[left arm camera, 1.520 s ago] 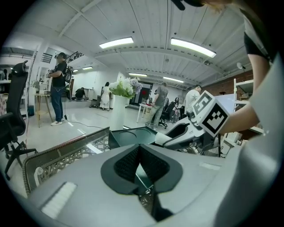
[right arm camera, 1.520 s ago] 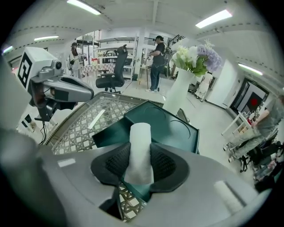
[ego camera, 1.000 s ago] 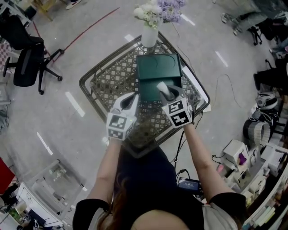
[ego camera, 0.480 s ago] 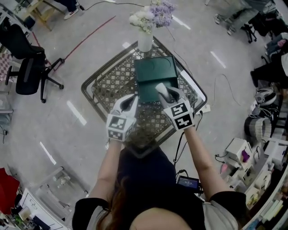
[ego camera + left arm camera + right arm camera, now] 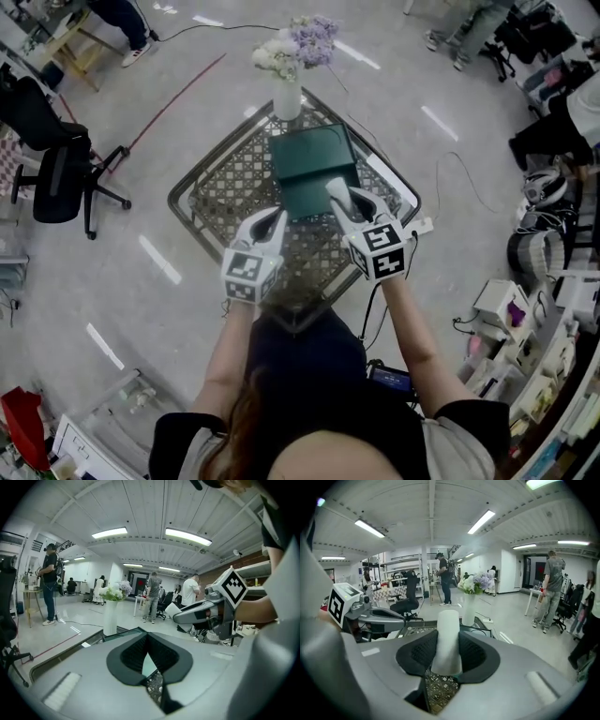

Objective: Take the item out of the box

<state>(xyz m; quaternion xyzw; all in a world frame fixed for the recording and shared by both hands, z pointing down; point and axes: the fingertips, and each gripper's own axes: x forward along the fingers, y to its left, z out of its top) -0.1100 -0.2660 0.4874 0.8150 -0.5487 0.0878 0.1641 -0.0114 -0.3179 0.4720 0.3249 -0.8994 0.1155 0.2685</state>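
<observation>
A dark green box (image 5: 309,161) lies open on the lattice-topped table (image 5: 217,186). My right gripper (image 5: 341,195) hangs above the box's near edge, shut on a white cylindrical item (image 5: 335,187). In the right gripper view the white item (image 5: 449,637) stands upright between the black pads (image 5: 474,654) of that gripper (image 5: 447,656). My left gripper (image 5: 274,218) hovers over the table just left of the box, with its jaws together and nothing between them. In the left gripper view the left gripper (image 5: 148,640) is shut, and the right gripper (image 5: 202,613) shows at the right with the item (image 5: 170,610).
A white vase of flowers (image 5: 287,96) stands at the table's far corner, right behind the box. A black office chair (image 5: 56,161) is on the floor at the left. Shelves and clutter line the right side. People stand farther off in the room (image 5: 551,590).
Both grippers have risen a little over the table. The right one carried the white item up with it and rolled slightly; the left stayed shut.
</observation>
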